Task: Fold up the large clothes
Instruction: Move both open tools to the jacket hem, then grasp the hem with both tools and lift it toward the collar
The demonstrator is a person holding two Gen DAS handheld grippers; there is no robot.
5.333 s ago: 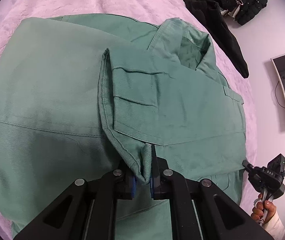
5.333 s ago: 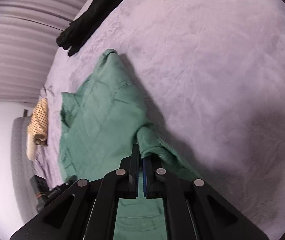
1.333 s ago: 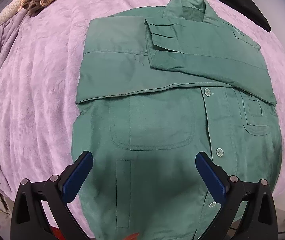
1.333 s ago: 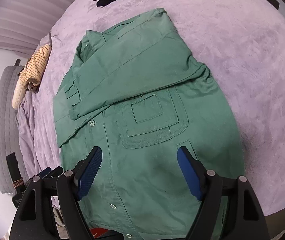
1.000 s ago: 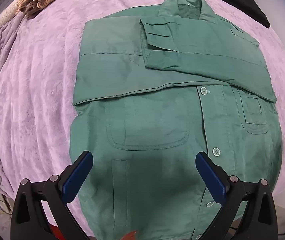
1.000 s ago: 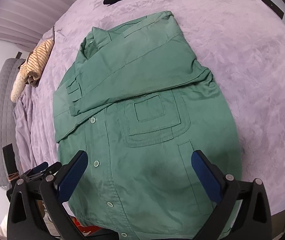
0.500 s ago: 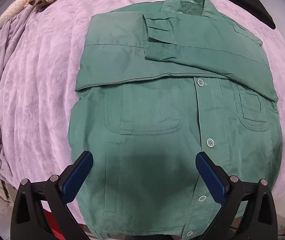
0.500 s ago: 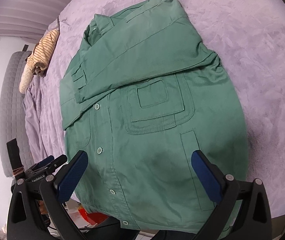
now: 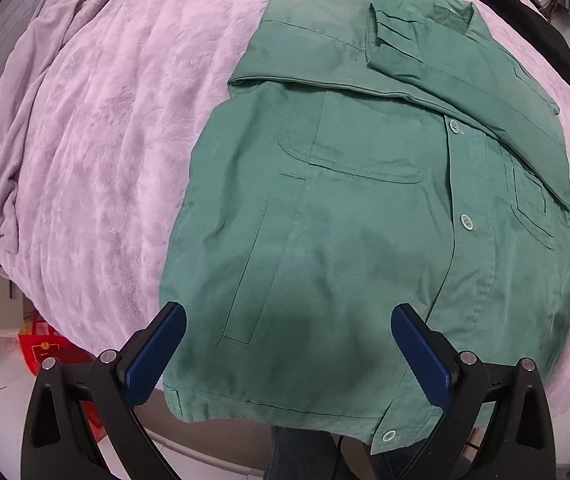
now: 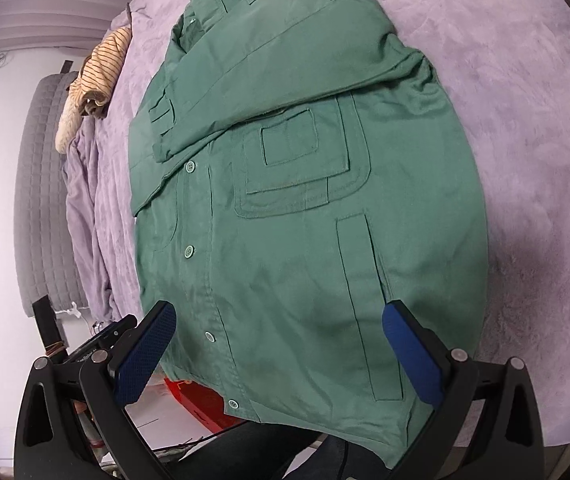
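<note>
Lilac bedspread (image 9: 97, 120) over bed. Green jacket (image 9: 365, 220) flat on it, buttoned front up, sleeves folded across chest, hem at near edge. Striped garment (image 10: 101, 64) far off. Left gripper (image 9: 289, 350) and right gripper (image 10: 277, 350) spread wide, empty, above hem.

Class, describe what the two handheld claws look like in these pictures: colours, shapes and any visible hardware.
Both the left claw and the right claw have black, angular plastic arms with triangular cut-outs, silver round screw heads, and long blue textured pads on the fingers.
</note>
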